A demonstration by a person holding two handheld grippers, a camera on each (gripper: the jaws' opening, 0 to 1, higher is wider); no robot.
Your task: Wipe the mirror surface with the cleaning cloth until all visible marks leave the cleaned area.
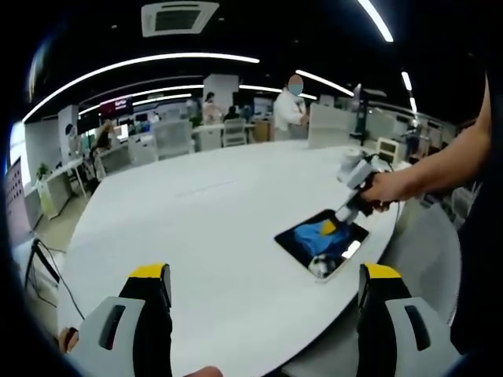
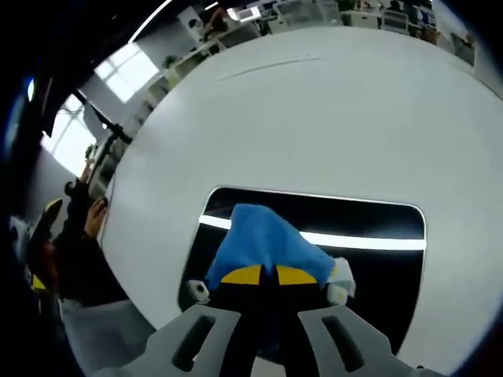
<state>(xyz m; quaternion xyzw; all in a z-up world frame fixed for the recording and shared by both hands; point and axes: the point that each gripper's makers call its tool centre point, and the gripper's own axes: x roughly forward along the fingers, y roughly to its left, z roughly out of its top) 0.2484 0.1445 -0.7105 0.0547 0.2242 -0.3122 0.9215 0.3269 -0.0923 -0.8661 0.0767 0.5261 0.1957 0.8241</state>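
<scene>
A dark rectangular mirror (image 1: pixel 310 247) (image 2: pixel 377 216) lies flat near the edge of a large white table (image 1: pixel 212 228) (image 2: pixel 314 110). A blue cleaning cloth (image 1: pixel 314 238) (image 2: pixel 255 239) rests on the mirror's surface. My right gripper (image 2: pixel 263 275) (image 1: pixel 336 224) is shut on the blue cloth and presses it onto the mirror, held by a person's hand (image 1: pixel 385 188). My left gripper (image 1: pixel 263 275) hovers open over the table's near side, well short of the mirror, with nothing between its yellow-tipped fingers (image 1: pixel 149 272).
The white table spreads wide to the left and far side of the mirror. An office with desks, chairs and people (image 1: pixel 287 106) lies beyond. A person's arm (image 1: pixel 448 161) reaches in from the right. A person (image 2: pixel 75 236) stands at the table's left edge.
</scene>
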